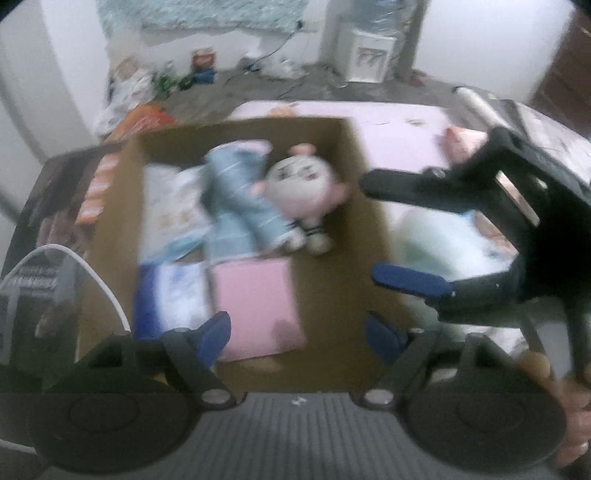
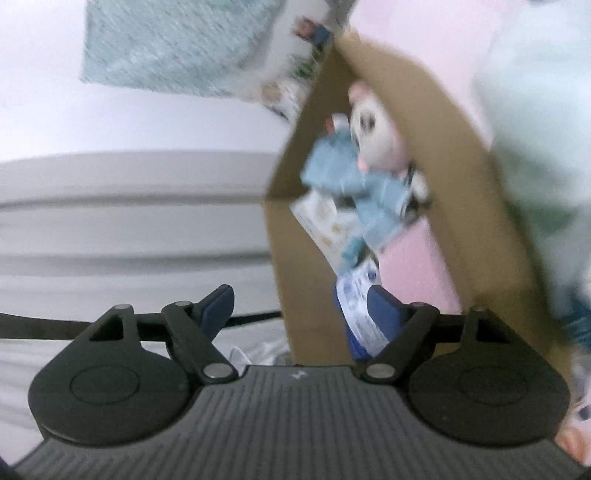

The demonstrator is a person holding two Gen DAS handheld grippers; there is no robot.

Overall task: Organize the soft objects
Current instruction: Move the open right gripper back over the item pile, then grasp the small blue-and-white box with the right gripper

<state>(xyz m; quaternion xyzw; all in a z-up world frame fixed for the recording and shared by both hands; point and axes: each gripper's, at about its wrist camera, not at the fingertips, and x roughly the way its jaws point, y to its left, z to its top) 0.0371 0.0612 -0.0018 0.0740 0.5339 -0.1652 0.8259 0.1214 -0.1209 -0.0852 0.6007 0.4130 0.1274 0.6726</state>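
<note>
Both the left gripper (image 1: 297, 334) and the right gripper (image 2: 303, 306) are hanging spread and empty, while the blue folded cloth (image 1: 240, 199) is lying lengthwise in the cardboard box (image 1: 373, 236), directly ahead of the left jaws.

- White walls (image 1: 66, 55) enclosing rm, w/ pale blue textured hanging (image 1: 199, 11) showing up top.
- Grey floor (image 1: 258, 92) carrying clutter along far wall.
- Water dispenser (image 1: 367, 55) standing in far corner.
- Dark brown door (image 1: 569, 74) sitting at rt edge.
</note>
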